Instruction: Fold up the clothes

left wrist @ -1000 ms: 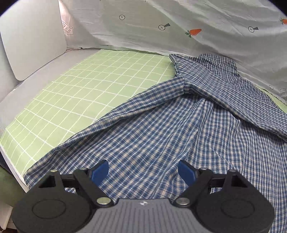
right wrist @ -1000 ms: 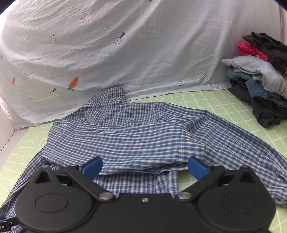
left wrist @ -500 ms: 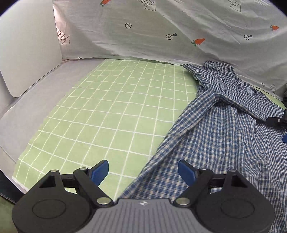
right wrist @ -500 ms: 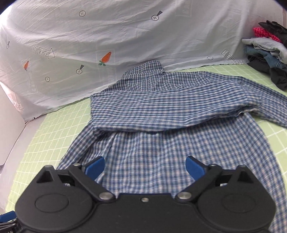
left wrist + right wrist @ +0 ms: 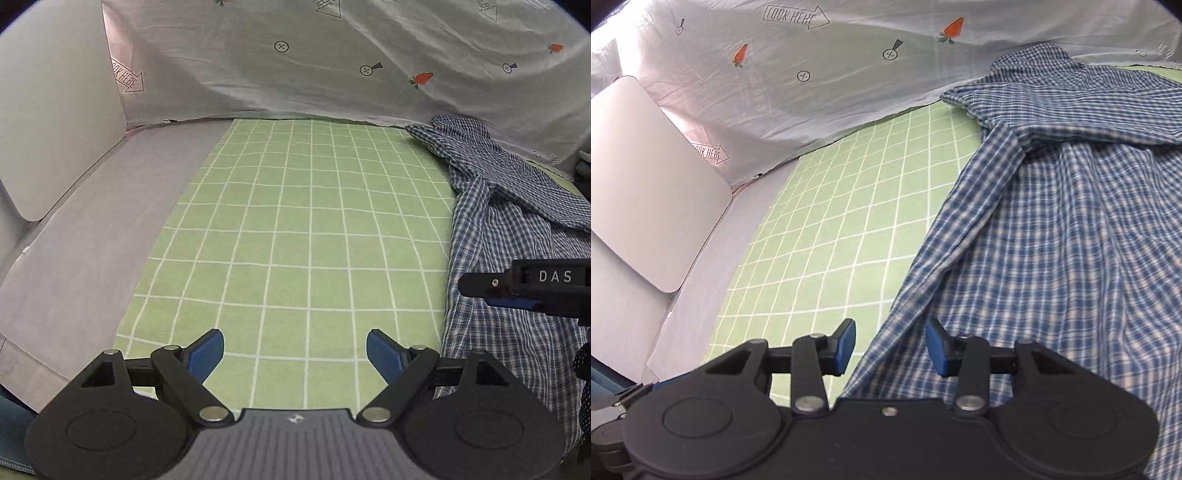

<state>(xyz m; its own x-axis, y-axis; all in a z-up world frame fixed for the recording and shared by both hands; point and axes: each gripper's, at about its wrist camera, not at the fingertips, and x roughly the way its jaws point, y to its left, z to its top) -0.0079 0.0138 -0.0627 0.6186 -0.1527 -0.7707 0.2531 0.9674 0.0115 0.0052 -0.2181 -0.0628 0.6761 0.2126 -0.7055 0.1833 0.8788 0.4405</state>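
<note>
A blue and white checked shirt [image 5: 1052, 236] lies spread on the green grid mat [image 5: 842, 221], one sleeve folded across its upper part. My right gripper [image 5: 890, 345] hangs over the shirt's left edge, jaws partly closed with a gap, holding nothing. My left gripper [image 5: 295, 356] is wide open and empty over the bare mat [image 5: 295, 229], left of the shirt [image 5: 509, 258]. The right gripper's finger [image 5: 517, 291] shows over the shirt in the left wrist view.
A white printed sheet [image 5: 332, 62] hangs behind the mat. A white board [image 5: 55, 122] leans at the left on a grey surface [image 5: 92, 258]. The mat's front left edge [image 5: 713, 354] lies close to my right gripper.
Both grippers have swung left. The left one now looks at bare mat instead of shirt. The right one has come down to the shirt's left edge and its jaws have narrowed.
</note>
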